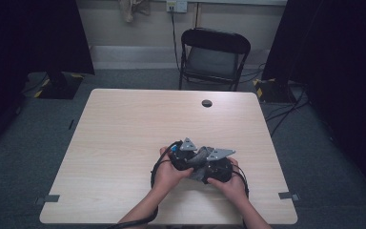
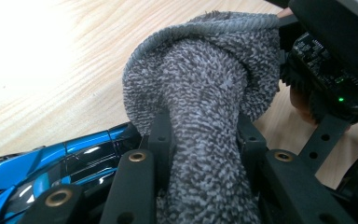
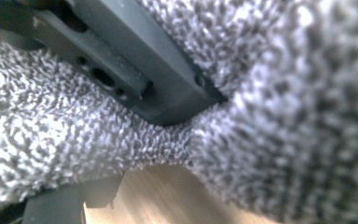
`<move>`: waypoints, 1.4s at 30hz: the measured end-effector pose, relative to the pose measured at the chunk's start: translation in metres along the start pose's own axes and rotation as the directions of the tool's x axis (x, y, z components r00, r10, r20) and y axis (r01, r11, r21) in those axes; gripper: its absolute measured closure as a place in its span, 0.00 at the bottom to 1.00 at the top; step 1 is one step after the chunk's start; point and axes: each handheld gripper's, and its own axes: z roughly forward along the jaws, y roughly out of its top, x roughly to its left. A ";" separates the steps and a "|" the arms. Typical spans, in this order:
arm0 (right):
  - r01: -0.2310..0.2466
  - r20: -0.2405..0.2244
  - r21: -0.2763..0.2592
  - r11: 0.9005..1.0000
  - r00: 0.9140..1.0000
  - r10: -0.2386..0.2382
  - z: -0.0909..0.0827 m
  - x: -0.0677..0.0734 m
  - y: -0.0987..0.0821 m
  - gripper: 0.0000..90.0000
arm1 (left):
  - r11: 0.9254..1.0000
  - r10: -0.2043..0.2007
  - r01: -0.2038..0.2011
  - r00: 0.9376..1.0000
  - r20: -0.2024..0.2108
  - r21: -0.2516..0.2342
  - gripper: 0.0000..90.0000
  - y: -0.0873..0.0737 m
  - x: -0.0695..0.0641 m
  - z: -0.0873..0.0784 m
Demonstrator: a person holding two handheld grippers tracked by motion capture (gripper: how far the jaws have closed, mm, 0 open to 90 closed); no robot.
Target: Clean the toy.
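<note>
Item: grey towel (image 2: 205,116), terry, bunched and twisted, held just above the near-centre of the table (image 1: 124,124), between my two grippers. Left gripper (image 2: 204,140): jaws narrow, clamped on a rope-like neck of the towel; the rest folds over in a rounded hood beyond the jaws. Right gripper (image 1: 214,167): I see it pressed close against the left one, its body and a green light at the right edge of the left gripper view; in its own view a dark jaw lies buried in the cloth, which wraps round it, but I cannot tell whether it grips. Both hands (image 1: 169,171) sit side by side at the near edge. Also noted: folding chair (image 1: 213,57) beyond the table, well apart
</note>
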 end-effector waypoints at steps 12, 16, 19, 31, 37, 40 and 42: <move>-0.001 0.001 0.000 1.000 1.000 0.001 0.000 0.000 0.000 0.28 | 1.000 0.027 -0.027 0.997 -0.068 0.012 0.74 0.003 0.010 0.000; -0.001 0.001 0.000 1.000 1.000 0.001 0.000 0.000 0.000 0.28 | 1.000 0.025 -0.025 0.996 -0.083 0.002 0.74 0.002 0.015 -0.001; -0.001 0.001 0.000 1.000 1.000 0.001 0.000 0.000 0.000 0.28 | 1.000 0.018 -0.018 0.995 -0.096 0.001 0.74 0.002 0.020 -0.003; 0.001 0.001 -0.001 1.000 1.000 -0.001 0.000 0.000 0.000 0.28 | 0.999 -0.041 0.037 0.991 -0.127 -0.030 0.74 -0.003 0.046 -0.009; 0.001 0.001 -0.002 1.000 1.000 -0.001 -0.001 0.000 -0.001 0.28 | 0.998 -0.055 0.051 0.988 -0.144 -0.034 0.74 -0.006 0.053 -0.011; 0.000 0.001 -0.001 1.000 1.000 0.000 -0.001 0.000 -0.001 0.28 | 0.998 -0.057 0.053 0.987 -0.147 -0.034 0.74 -0.007 0.057 -0.012; -0.002 0.002 0.000 1.000 1.000 0.002 -0.001 0.000 -0.001 0.28 | 0.999 -0.051 0.048 0.987 -0.152 -0.026 0.74 -0.007 0.060 -0.013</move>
